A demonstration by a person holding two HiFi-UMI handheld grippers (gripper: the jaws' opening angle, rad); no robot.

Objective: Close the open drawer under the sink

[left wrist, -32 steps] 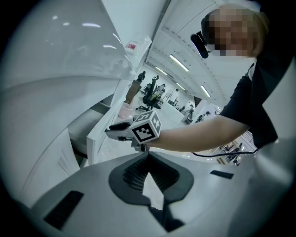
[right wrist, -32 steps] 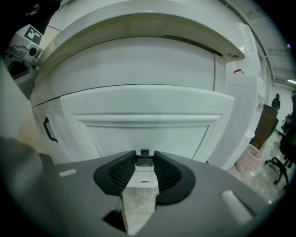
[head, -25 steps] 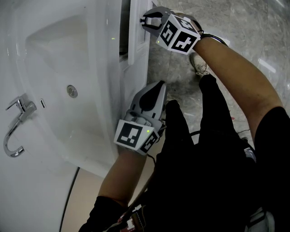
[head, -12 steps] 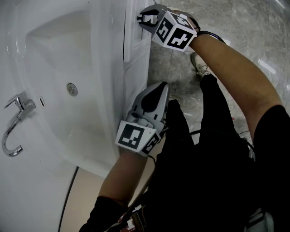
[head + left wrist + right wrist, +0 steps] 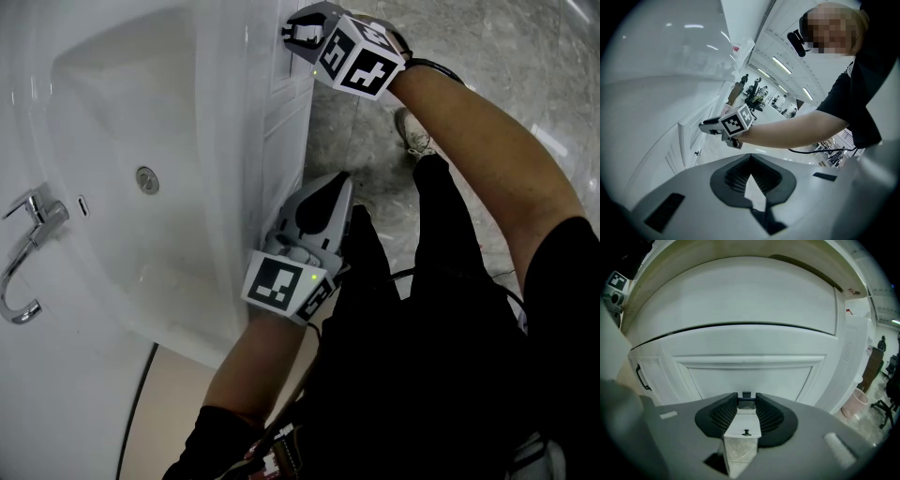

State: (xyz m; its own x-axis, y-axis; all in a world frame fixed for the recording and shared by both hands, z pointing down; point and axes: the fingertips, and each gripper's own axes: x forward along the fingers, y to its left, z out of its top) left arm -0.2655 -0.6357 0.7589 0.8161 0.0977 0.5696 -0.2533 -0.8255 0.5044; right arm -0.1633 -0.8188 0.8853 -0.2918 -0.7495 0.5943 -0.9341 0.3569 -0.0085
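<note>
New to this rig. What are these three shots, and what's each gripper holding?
There is no robot here. A person holds a two-jaw gripper in each hand, and the marker cubes are part of the grippers. The head view looks steeply down from the person's head onto a white sink with its faucet, set on a vanity. The other two pictures come from cameras riding on each gripper, looking along its jaws. The right gripper is at the drawer front, jaws closed on a small dark drawer handle. The drawer looks flush with the vanity. The left gripper hangs beside the vanity, jaws together, holding nothing.
</note>
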